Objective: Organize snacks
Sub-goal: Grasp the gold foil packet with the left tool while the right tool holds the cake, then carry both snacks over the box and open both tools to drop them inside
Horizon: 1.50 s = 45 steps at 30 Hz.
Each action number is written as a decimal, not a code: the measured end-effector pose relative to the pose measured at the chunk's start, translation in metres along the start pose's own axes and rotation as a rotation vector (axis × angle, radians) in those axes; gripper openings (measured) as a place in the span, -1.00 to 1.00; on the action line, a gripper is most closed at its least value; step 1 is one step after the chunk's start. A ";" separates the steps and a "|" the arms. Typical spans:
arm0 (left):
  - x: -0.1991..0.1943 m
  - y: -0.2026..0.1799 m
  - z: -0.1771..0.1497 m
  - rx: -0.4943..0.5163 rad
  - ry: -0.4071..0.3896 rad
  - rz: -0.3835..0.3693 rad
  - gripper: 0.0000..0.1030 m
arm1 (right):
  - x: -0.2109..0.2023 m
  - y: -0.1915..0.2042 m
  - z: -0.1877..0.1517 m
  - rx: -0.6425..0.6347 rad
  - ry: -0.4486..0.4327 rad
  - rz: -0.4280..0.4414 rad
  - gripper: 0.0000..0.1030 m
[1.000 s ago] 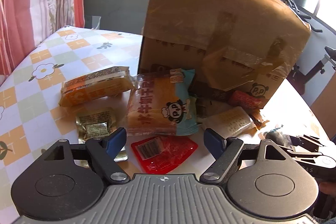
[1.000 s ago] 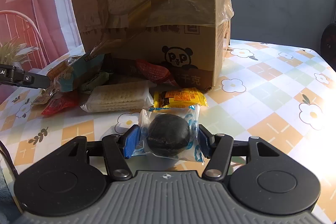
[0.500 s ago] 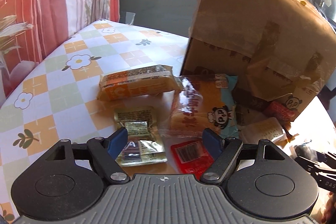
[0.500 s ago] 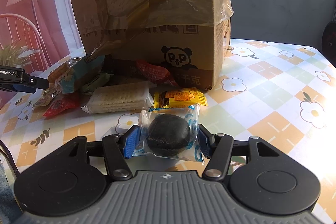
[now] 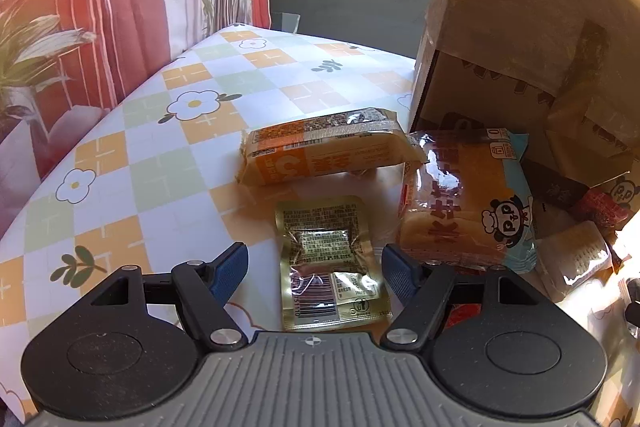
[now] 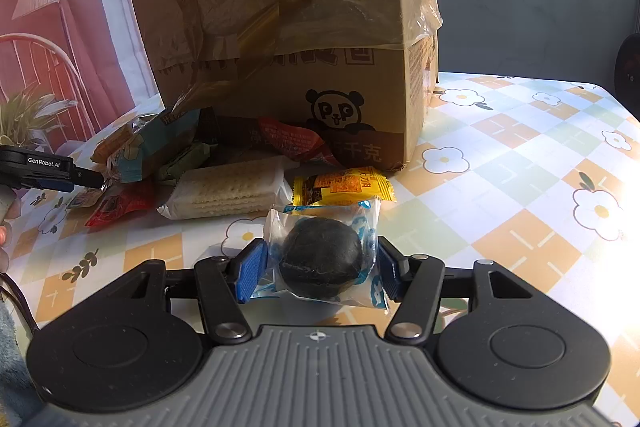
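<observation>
The left tool hangs over the desk with its jaws spread; they have just been closing, and the gold pouch lies flat on the desk between them, touched by neither pad. The pouch's long axis runs from near to far, barcode end nearest the tool. Just beyond it an orange pack lies crosswise, its long axis left to right. To the right, a bread pack with a panda print lies close beside the right finger and touches the orange pack's right end. A red packet shows only as a sliver behind that finger.

The right tool pinches a clear bag holding a dark ball, both pads against the wrapper. Beyond it lie a yellow packet and a cracker pack, the latter lengthwise left to right. The box lies behind them, more snacks spilling from its open side.
</observation>
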<state>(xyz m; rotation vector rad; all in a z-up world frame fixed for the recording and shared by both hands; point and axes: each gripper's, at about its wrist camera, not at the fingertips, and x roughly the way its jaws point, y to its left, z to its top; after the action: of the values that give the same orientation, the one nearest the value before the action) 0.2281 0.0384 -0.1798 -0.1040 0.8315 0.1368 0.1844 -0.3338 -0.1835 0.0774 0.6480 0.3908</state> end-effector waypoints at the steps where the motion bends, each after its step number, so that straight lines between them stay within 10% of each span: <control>1: 0.002 -0.002 -0.001 0.009 0.002 0.005 0.47 | 0.000 0.000 0.000 0.001 0.000 0.000 0.17; 29: 0.017 0.020 0.007 0.044 0.008 0.077 0.69 | 0.002 0.002 0.000 -0.003 0.004 -0.005 0.17; 33: 0.007 0.014 0.000 0.080 -0.017 0.044 0.15 | 0.002 0.002 0.001 -0.004 0.004 -0.005 0.17; 45: -0.025 0.011 -0.009 0.046 -0.054 -0.081 0.03 | 0.001 0.002 0.001 -0.012 0.010 -0.017 0.17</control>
<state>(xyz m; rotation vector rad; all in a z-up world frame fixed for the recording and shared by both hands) 0.2033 0.0459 -0.1680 -0.0900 0.7750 0.0438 0.1849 -0.3317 -0.1831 0.0579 0.6561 0.3786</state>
